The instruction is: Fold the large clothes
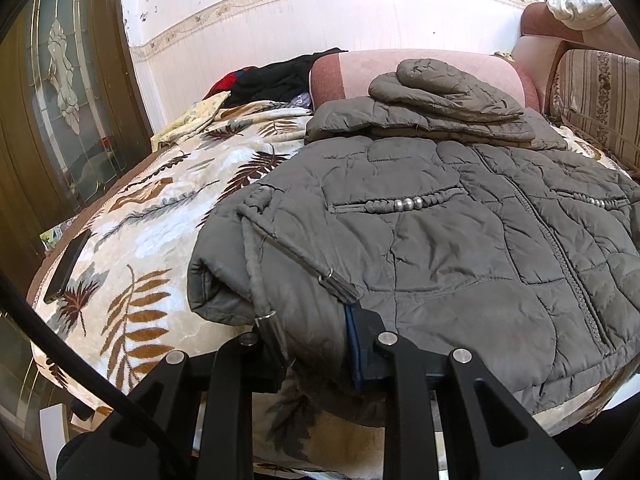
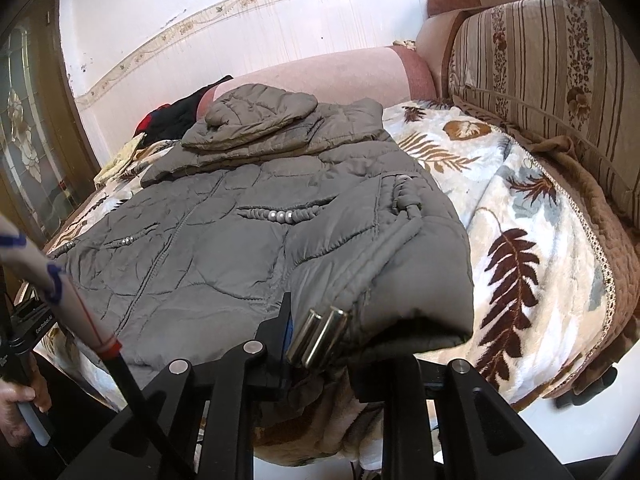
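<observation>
Left wrist: left gripper (image 1: 320,344) pinching jacket (image 1: 440,240) hem; right gripper (image 2: 320,344) likewise clamped. Risk: slick padded fabric slipping from between fingers, metal cord ends (image 2: 318,336) snagging.

One legible marking — small white print reading "GenRobot.AI" on a black device body (image 2: 38,326) at the far left edge of the right wrist view, lettering running slantwise upward. Just below it, another black part (image 2: 5,358) carries tiny white characters — too small and cropped to read. Left wrist view: no text, label, number or sign can be made out.
</observation>
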